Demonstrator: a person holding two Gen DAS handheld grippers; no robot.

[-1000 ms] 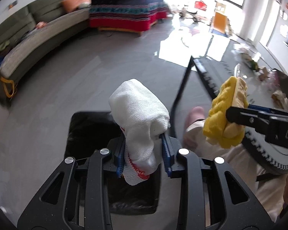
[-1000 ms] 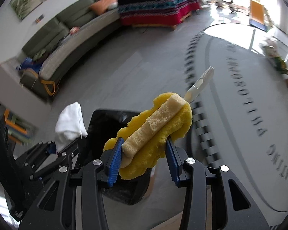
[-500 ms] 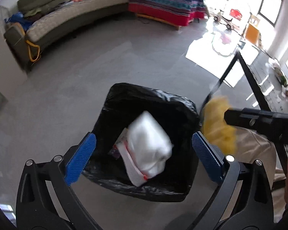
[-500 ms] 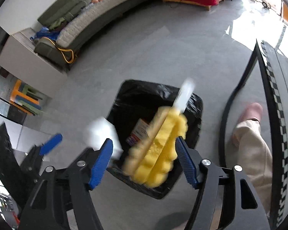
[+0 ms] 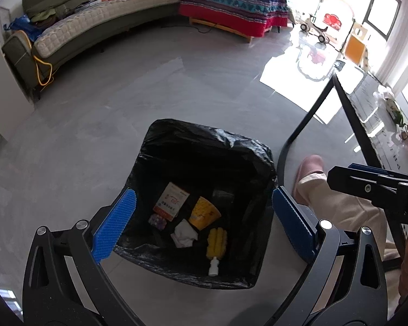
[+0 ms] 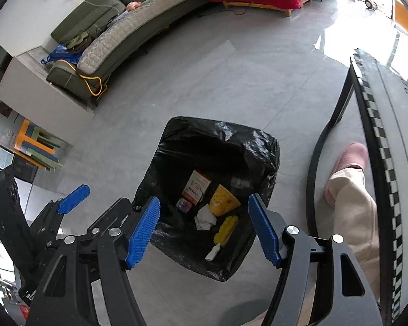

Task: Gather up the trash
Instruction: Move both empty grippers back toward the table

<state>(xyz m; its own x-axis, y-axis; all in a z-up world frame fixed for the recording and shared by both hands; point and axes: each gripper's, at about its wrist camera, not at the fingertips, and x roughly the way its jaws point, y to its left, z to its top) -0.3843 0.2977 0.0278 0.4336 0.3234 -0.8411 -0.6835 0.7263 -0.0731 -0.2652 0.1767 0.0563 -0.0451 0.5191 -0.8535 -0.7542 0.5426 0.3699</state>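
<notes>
Directly below, a bin lined with a black trash bag (image 5: 204, 146) is standing on the grey floor (image 5: 122, 103). Both tools are hovering over it: the left tool (image 5: 201, 224) and the right tool (image 6: 204, 229) are each spread wide and holding nothing. Inside the bag are lying a crumpled white cloth (image 5: 184, 234), a yellow sponge brush with a white handle (image 5: 216, 245), a yellow wrapper (image 5: 204, 212) and a small card box (image 5: 171, 201). Judging from this, the drop-off step is finishing; the next move calls for swinging back toward the bench (image 6: 394, 103) on the right for more trash.
</notes>
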